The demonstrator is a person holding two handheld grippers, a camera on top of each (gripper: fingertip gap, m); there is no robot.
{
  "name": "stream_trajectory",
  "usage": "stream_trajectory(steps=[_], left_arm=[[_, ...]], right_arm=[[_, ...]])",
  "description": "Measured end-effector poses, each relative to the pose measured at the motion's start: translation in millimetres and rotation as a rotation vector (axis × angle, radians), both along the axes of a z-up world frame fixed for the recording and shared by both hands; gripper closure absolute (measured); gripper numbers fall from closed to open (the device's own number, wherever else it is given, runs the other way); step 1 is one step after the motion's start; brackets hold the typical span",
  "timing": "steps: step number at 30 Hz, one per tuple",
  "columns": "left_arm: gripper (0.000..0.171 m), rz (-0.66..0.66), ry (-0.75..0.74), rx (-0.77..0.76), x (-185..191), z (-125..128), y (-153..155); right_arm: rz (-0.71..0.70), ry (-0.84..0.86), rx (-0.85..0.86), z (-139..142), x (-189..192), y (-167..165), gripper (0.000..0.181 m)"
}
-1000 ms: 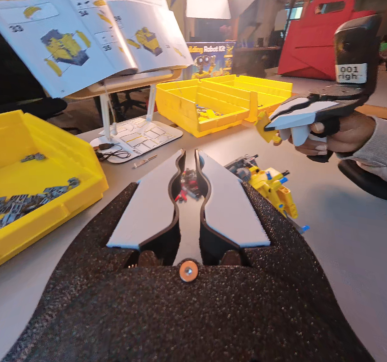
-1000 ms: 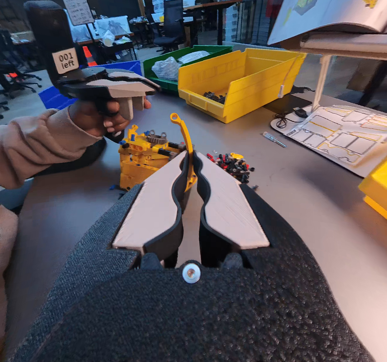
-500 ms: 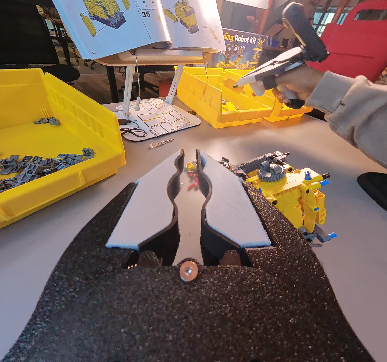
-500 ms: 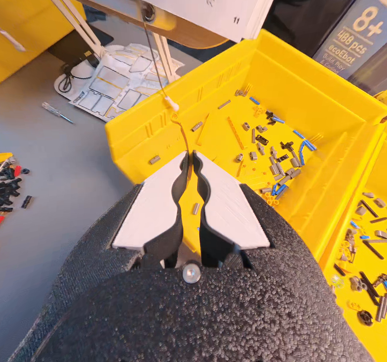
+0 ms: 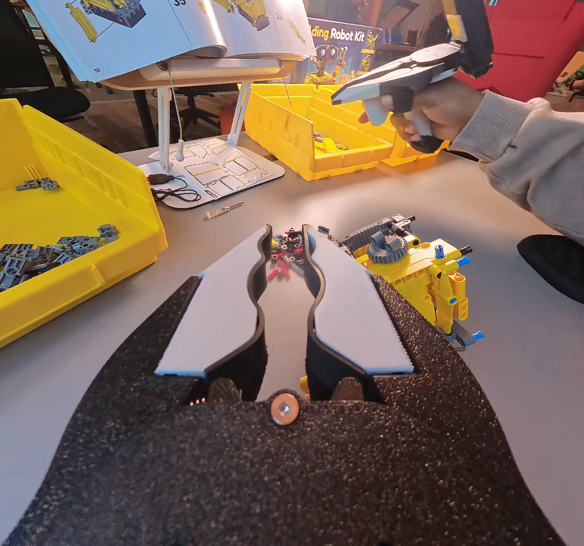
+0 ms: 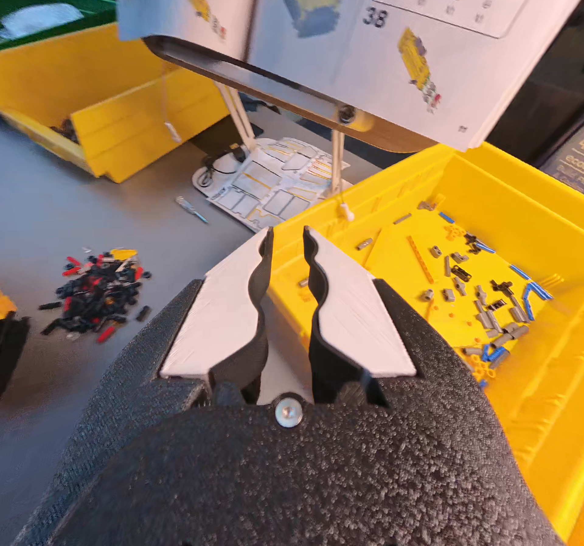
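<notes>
**Two empty grippers over a brick-building bench**

The left gripper (image 5: pixel 286 230) hovers low over a grey table (image 5: pixel 363 189), its jaws spread with nothing between them. Just past its fingertips lies a small pile of red and black pins (image 5: pixel 286 254). Touching the outer side of its right finger sits a half-built yellow brick model (image 5: pixel 420 271) topped with a grey gear. Left of the jaws stands a yellow bin (image 5: pixel 94 265) holding grey pieces; bare table separates the bin's front lip from the left finger.

The right gripper (image 6: pixel 287 230) is held in the air, jaws parted and empty, tips above the near wall of another yellow bin (image 6: pixel 395 183). To the right of the jaws, that bin's floor holds scattered grey, blue, black and yellow pieces (image 6: pixel 483 303). To the left of the jaws lies open table, then the pin pile.

Ahead of both sets of jaws, an open instruction booklet (image 5: pixel 177 9) with printed diagrams and step numbers rests on a white stand (image 5: pixel 164 132). A printed sheet (image 5: pixel 221 170) and a small screwdriver (image 5: pixel 224 210) lie at the stand's foot. Beyond the bins stands a printed kit box (image 5: pixel 344 50). A label on the right gripper's body is too blurred to make out.
</notes>
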State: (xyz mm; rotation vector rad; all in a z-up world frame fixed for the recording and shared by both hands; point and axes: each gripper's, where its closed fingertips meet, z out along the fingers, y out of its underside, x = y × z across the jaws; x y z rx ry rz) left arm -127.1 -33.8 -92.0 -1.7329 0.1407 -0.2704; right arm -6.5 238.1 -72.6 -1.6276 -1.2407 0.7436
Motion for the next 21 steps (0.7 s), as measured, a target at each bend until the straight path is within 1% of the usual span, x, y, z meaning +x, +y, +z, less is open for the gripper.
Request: stream_trajectory(steps=[2,7,10,13,15,16,17,19,21], left_arm=[[0.154,0.004,0.009,-0.009,0,-3,1],[0.153,0.016,0.010,-0.045,-3,-12,3],[0.146,-0.006,0.002,-0.091,-2,-21,4],[0.137,-0.115,-0.051,-0.138,11,-26,1],[0.133,-0.213,-0.128,-0.121,23,-17,-5],[0.132,-0.254,-0.167,-0.109,27,-11,-9],[0.131,-0.284,-0.194,-0.102,30,-7,-11],[0.130,-0.353,-0.203,-0.102,38,-6,-18],[0.128,-0.414,-0.160,-0.153,47,-15,-24]], right_arm=[[0.079,0.014,-0.026,-2,-1,-34,0.163],[0.255,0.000,-0.066,-28,-9,-111,0.163],[0.358,0.013,-0.082,-39,-15,-150,0.163],[0.526,0.085,-0.115,-32,-16,-192,0.160],[0.666,0.101,-0.143,-25,-10,-220,0.153],[0.705,0.094,-0.136,-23,-8,-229,0.150],[0.720,0.088,-0.112,-21,-7,-235,0.145],[0.750,0.057,-0.060,-21,-6,-249,0.138],[0.777,0.009,0.000,-23,-6,-263,0.133]])
